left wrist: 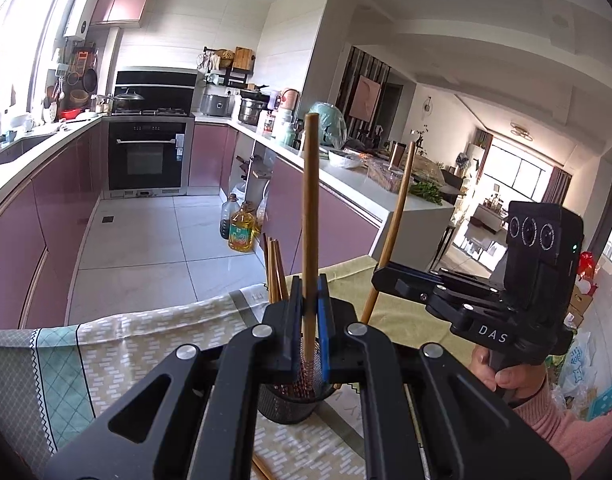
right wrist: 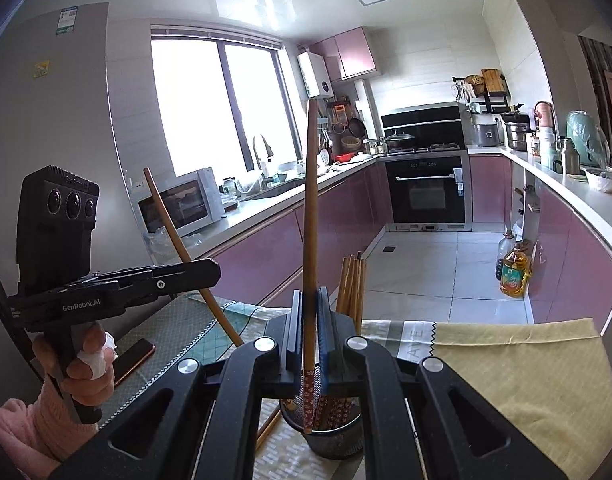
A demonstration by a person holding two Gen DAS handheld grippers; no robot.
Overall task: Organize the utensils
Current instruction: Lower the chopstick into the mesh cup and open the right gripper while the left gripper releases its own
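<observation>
In the left wrist view my left gripper [left wrist: 309, 294] is shut on a brown chopstick [left wrist: 309, 200] that stands upright, its patterned lower end over a black mesh holder [left wrist: 284, 408]. Several chopsticks [left wrist: 274, 268] stand in that holder. To the right, my right gripper [left wrist: 381, 275] is shut on a second, slanted chopstick [left wrist: 397, 216]. In the right wrist view my right gripper [right wrist: 310, 304] clamps its chopstick [right wrist: 310, 200] above the holder [right wrist: 337, 442] and its chopsticks [right wrist: 351, 284]. My left gripper [right wrist: 214, 271] holds the other chopstick [right wrist: 178, 236].
The holder stands on a table with a patterned cloth [left wrist: 126, 344] and a yellow cloth [right wrist: 525, 380]. A loose chopstick [right wrist: 270, 426] lies beside the holder. A phone [right wrist: 134, 360] lies at the table's left. Beyond the table edge are the kitchen floor and oil bottles [left wrist: 242, 232].
</observation>
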